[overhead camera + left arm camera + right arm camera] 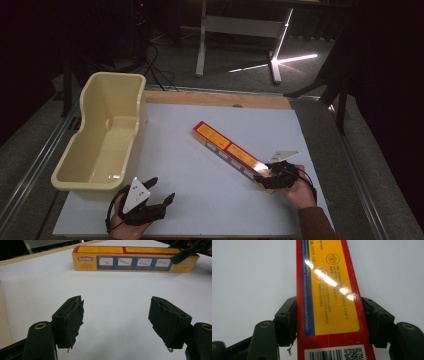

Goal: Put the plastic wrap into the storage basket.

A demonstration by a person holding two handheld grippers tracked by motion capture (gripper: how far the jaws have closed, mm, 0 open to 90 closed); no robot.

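White counter (200,200), dim room around it. Long red-and-yellow box (230,151) lies flat on the counter, running diagonally from mid-counter toward the near right corner. Yellow top panel with glare on it, blue side strip with small instruction pictures, barcode and QR label at the near end.

Right gripper (274,178) sits at the box's near end, jaws clamped on its two long sides. In the right gripper view the box (329,302) runs straight up between the jaws, both pads pressed against its red edges. Right hand (300,192) behind it, brown sleeve at the bottom edge.

Left gripper (161,191) rests low at the near left of the counter, well apart from the box, jaws spread wide with nothing between them. In the left gripper view, bare white counter lies between the taped pads (75,320), with the box (135,259) across the far side and the right gripper's jaw tip on its right end. Grey three-cornered plate on top of the left gripper.

Cream plastic tub (90,170) stands at the left edge of the counter, just beyond the left gripper, empty inside. Wooden strip (215,99) along the counter's far edge. White table legs (201,45) on the floor behind.
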